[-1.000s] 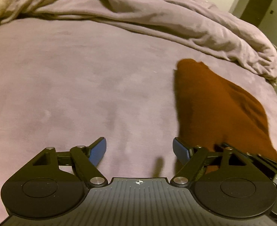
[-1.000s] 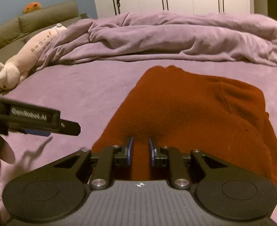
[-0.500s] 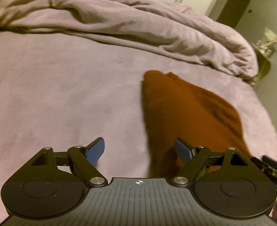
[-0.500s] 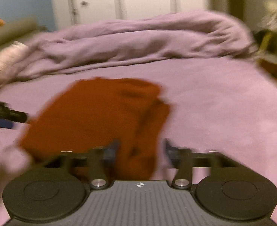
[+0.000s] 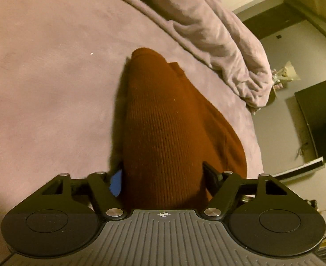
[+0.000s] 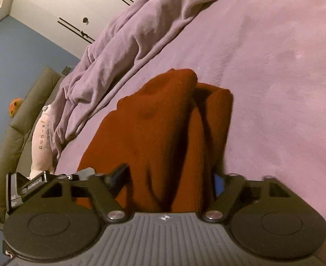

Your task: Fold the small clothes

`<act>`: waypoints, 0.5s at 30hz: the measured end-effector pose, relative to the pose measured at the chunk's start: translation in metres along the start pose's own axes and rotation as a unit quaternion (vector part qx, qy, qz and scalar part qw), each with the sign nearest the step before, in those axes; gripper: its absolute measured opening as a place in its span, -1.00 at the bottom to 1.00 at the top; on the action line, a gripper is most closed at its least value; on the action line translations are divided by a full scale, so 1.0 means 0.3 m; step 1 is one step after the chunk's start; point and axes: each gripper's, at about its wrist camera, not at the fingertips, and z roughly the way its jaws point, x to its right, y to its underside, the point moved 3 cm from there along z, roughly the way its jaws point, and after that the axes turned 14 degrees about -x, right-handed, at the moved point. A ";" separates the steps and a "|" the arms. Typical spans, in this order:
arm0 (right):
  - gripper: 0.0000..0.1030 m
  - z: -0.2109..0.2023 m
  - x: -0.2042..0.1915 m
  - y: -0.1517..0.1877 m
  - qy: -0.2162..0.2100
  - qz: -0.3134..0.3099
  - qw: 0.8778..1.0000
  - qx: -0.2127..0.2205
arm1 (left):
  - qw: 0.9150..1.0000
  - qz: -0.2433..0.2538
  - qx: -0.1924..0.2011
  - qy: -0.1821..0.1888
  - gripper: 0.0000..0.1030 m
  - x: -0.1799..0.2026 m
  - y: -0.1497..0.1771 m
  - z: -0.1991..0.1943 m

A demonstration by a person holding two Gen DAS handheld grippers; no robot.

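Observation:
A rust-brown knitted garment [image 5: 167, 133] lies folded on the purple bed [image 5: 40, 88]. In the left wrist view my left gripper [image 5: 163, 179] is open, its fingers either side of the garment's near end, which fills the gap between them. In the right wrist view the garment [image 6: 163, 128] shows a thick fold on its right side. My right gripper [image 6: 169, 177] is open too, with the garment's near edge between its fingers. The left gripper's body [image 6: 29, 188] shows at the left edge of the right wrist view.
A rumpled purple blanket [image 5: 207, 33] lies heaped along the far side of the bed, also in the right wrist view [image 6: 129, 44]. A pale stuffed toy [image 6: 42, 146] rests against an olive headboard [image 6: 18, 133]. A dark TV [image 5: 318, 119] stands beyond the bed's right edge.
My right gripper opened from shut and tilted. My left gripper swung right over the garment, which now sits between its fingers. Both views have rolled and closed in on the garment.

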 end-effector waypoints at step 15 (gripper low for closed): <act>-0.40 0.018 -0.350 0.164 -0.051 -0.104 0.993 -0.034 | 0.991 0.067 0.090 -0.075 0.04 0.012 0.159 -0.420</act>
